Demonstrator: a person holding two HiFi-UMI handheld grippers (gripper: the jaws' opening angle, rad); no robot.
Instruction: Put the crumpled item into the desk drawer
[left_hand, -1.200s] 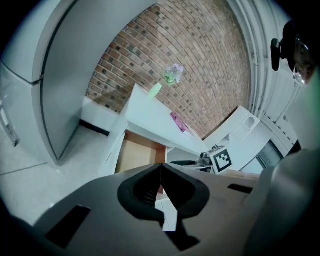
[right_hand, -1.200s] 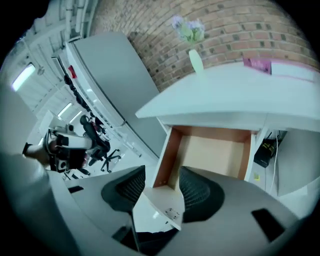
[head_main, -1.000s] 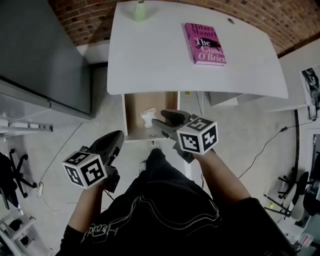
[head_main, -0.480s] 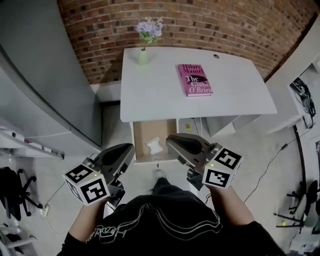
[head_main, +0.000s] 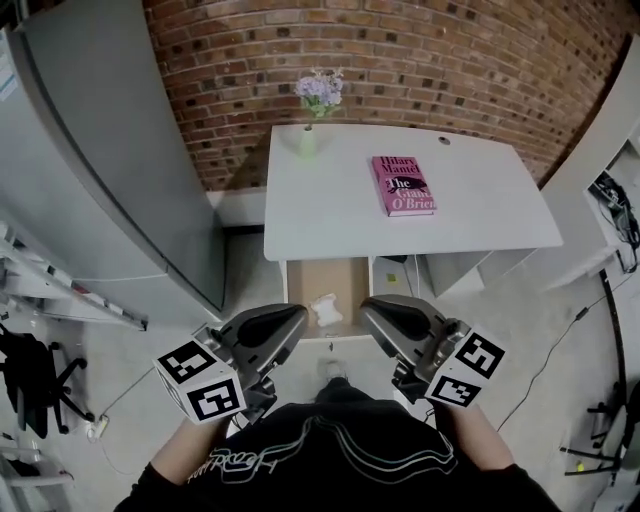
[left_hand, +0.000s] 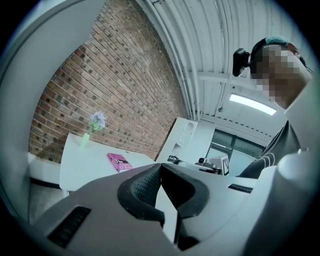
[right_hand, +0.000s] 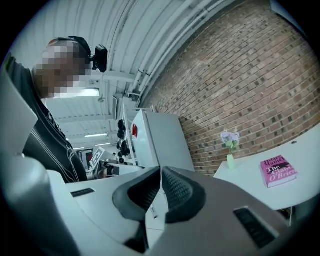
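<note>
The crumpled white item (head_main: 326, 309) lies inside the open brown drawer (head_main: 300, 295) under the front edge of the white desk (head_main: 330, 215). Both grippers are held close to my body, short of the drawer. My left gripper (head_main: 297, 314) is shut with nothing between its pads, and its own view shows the jaws meeting (left_hand: 160, 166). My right gripper (head_main: 370, 304) is also shut and empty, its pads touching (right_hand: 161, 170). Neither touches the item.
A pink book (head_main: 403, 184) and a green vase of purple flowers (head_main: 308, 140) sit on the desk. A brick wall (head_main: 450, 60) stands behind it. A tall grey cabinet (head_main: 110, 170) is at the left, with a black chair (head_main: 30, 380) lower left.
My right gripper has pulled back from over the drawer and closed its jaws. The crumpled item stays in the drawer. The head view has lifted and drawn back from the desk.
</note>
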